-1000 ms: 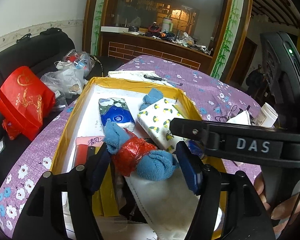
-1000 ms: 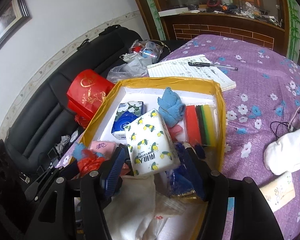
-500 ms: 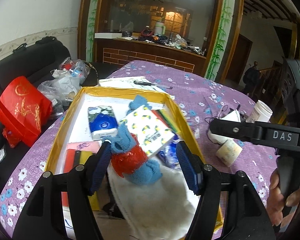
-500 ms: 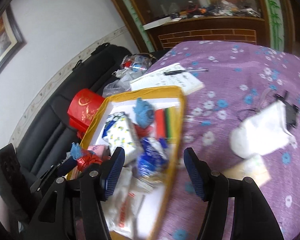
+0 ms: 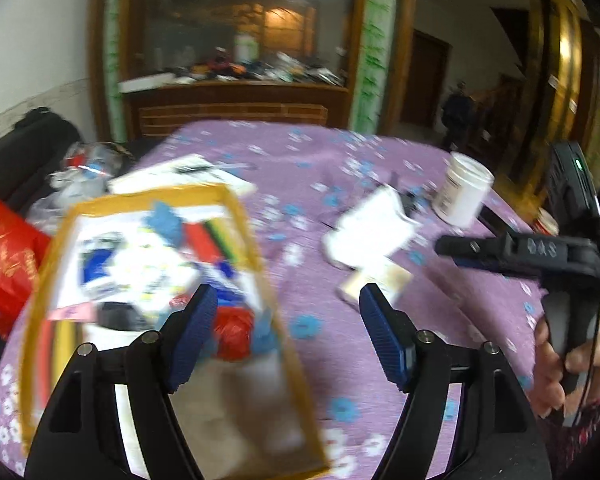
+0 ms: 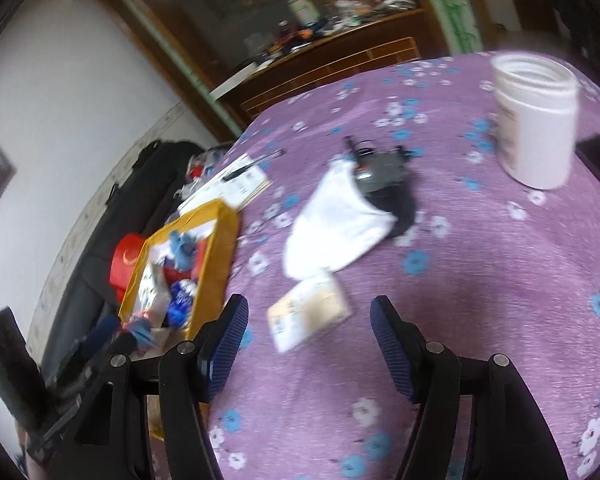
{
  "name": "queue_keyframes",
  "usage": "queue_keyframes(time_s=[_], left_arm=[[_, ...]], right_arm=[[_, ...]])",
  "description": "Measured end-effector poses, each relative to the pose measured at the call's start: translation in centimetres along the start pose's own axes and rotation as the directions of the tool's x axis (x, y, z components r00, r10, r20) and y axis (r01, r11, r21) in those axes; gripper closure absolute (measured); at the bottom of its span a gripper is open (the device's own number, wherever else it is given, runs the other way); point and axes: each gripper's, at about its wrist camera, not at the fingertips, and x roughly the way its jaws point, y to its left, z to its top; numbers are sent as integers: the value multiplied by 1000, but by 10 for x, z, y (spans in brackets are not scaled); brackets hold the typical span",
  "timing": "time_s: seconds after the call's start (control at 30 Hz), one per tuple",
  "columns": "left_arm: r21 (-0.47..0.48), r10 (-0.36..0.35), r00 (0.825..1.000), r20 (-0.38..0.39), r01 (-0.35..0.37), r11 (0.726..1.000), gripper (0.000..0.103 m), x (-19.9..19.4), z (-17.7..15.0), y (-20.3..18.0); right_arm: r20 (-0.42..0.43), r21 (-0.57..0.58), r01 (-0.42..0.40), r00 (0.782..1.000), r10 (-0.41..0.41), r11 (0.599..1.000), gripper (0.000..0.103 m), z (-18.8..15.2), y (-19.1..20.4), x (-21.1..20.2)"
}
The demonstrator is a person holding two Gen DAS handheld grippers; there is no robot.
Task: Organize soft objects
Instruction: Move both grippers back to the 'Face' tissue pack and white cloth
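Right hand-held gripper (image 6: 306,344) nearest the packet (image 6: 310,310).
Jaws opening, empty; packet lies just above, long axis slanting up-right; left hand-held gripper (image 5: 284,334) likewise opening, empty.

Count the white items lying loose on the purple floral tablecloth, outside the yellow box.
2: a white cloth pouch mid-table and an upright white plastic jar further right. Others may be hidden.
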Motion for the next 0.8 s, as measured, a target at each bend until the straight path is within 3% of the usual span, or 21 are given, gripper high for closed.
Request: queue_keyframes(time_s=[0.2, 0.33, 0.43, 0.57, 0.7, 0.8], left_arm=[[101, -58, 989, -135, 72, 992, 29, 38, 4, -43], [173, -32, 970, -240, 75, 982, 26, 69, 5, -66], [218, 10, 966, -258, 48, 975, 26, 84, 5, -79], [196, 28, 957, -288, 30, 980, 26, 100, 8, -78], [116, 4, 941, -339, 38, 993, 26, 118, 12, -74], [95, 12, 939, -343, 22, 995, 26, 124, 13, -73]], right_arm=[[16, 60, -9, 1000, 9, 998, 35, 4, -21, -3], [25, 74, -18, 1000, 16, 997, 35, 3, -23, -7], [32, 77, -19, 999, 16, 997, 35, 3, -25, -9], [32, 89, -20, 999, 17, 996, 35, 3, -28, -10], [33, 92, -22, 999, 19, 995, 35, 4, -28, -11], [35, 92, -21, 999, 18, 996, 35, 4, -28, -11]])
